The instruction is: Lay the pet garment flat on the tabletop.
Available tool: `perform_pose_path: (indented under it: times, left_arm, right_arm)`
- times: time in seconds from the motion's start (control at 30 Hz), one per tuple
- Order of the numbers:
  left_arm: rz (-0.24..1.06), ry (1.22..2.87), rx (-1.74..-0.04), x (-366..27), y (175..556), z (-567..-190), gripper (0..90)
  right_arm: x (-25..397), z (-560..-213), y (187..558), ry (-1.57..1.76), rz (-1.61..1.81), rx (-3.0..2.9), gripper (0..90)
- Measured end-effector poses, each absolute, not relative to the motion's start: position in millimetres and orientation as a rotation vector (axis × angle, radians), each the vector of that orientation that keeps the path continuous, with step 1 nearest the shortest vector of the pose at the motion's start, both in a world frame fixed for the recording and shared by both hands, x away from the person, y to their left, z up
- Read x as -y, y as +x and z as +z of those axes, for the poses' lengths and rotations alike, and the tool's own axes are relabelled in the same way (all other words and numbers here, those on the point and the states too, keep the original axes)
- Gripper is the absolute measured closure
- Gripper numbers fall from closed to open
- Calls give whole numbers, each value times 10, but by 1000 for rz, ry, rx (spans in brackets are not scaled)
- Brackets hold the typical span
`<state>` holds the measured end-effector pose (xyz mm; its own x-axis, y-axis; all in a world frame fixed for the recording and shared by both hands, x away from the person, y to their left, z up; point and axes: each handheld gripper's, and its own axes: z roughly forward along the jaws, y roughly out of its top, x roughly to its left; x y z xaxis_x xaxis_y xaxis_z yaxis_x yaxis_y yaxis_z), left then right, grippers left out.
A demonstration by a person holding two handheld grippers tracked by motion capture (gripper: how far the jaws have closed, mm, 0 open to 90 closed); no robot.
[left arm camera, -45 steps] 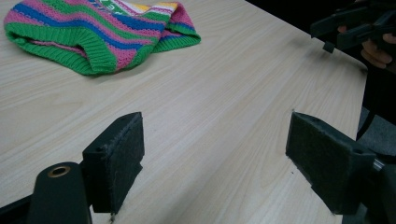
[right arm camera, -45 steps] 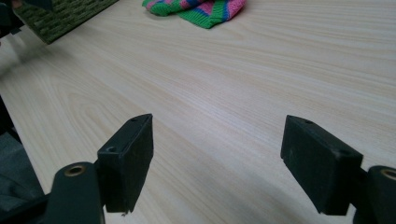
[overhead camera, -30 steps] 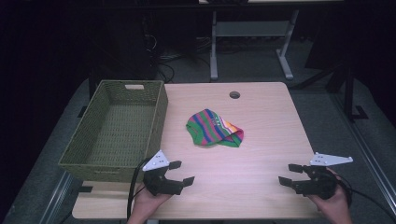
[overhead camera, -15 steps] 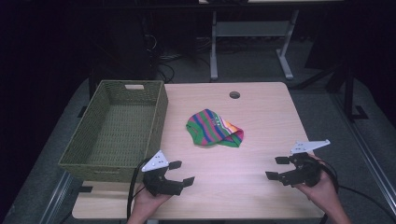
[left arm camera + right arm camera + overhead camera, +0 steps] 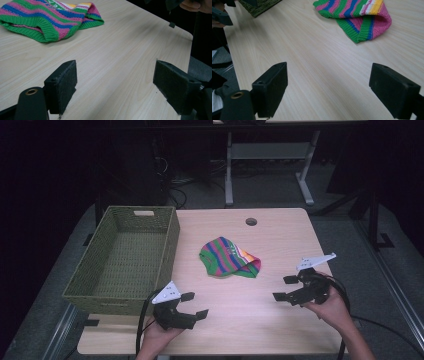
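Note:
A striped knitted garment (image 5: 229,258) in green, pink and blue lies crumpled at the middle of the wooden table (image 5: 240,320); it also lies at the top of the left gripper view (image 5: 47,18) and of the right gripper view (image 5: 359,17). A green woven basket (image 5: 125,260) stands empty on the table's left side. My left gripper (image 5: 194,306) rests open near the front edge, beside the basket's near corner. My right gripper (image 5: 285,288) hovers open at the right, a short way from the garment. Bare table lies between both pairs of jaws (image 5: 113,82) (image 5: 328,82).
A round cable hole (image 5: 251,221) sits near the table's far edge. Beyond the table stand a metal desk frame (image 5: 270,165) and cables on a dark floor. The basket's corner (image 5: 259,6) appears at the top left of the right gripper view.
My right gripper has lifted and moved left and forward, toward the garment. The left gripper has stayed in place.

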<state>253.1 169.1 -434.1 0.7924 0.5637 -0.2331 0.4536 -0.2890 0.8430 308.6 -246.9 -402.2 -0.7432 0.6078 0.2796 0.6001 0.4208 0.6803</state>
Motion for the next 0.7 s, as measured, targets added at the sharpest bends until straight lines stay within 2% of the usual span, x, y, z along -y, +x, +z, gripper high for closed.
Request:
perform_pose_path:
  times: [0.7]
  left_arm:
    - [138,1938,-759,-1684,2532,-4333,187]
  right_arm:
    - [2194,-3889,3400,1089,1194,-2707,141]
